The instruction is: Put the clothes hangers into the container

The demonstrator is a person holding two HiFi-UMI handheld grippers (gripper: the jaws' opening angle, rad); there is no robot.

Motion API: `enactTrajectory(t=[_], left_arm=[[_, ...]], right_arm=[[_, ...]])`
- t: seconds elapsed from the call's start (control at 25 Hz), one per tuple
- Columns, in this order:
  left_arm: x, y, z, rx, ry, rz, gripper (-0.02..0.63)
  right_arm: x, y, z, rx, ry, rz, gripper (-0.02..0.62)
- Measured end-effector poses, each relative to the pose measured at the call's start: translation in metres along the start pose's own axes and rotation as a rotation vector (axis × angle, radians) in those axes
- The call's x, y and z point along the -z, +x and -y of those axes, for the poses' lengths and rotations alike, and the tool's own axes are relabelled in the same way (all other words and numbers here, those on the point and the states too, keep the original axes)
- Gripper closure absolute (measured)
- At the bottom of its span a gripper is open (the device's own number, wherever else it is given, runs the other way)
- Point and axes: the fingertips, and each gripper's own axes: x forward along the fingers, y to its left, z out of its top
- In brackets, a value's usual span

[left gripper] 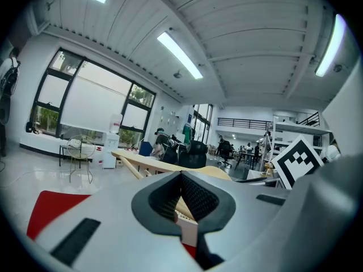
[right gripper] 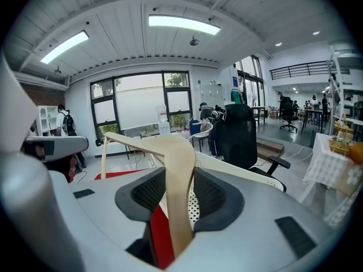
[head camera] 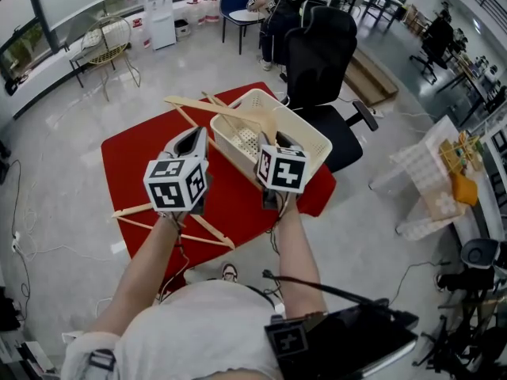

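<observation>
The white perforated basket [head camera: 305, 131] sat at the far right corner of the red cloth [head camera: 131, 165]. One pale wooden hanger [head camera: 207, 105] was raised above the cloth, clamped in the right gripper [right gripper: 178, 200] and reaching across the basket's rim. A second wooden hanger [head camera: 212, 230] lay flat at the cloth's near edge.

No word, number or brand can be read anywhere in these views. The cube [head camera: 176, 184] on the left claw [left gripper: 181, 181] and the cube [head camera: 282, 169] on the right claw [right gripper: 180, 175] carry only black-and-white square marker patterns, with no letters or digits. A similar square marker [head camera: 287, 340] sits on the dark device at the bottom of the head view, also without print.
</observation>
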Motion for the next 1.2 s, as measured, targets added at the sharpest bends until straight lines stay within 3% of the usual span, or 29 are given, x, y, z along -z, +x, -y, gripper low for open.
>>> enactTrajectory(t=[0.6,1.2], left_arm=[[-0.011,0.061,0.036,-0.021,0.037,-0.007,0.603],[0.022,0.107,0.037,-0.043,0.023,-0.091,0.603]], right_arm=[[-0.034,0.04,0.048,-0.065,0.077,0.01,0.436],[-0.016,0.09,0.07,-0.105,0.161,-0.031,0.436]])
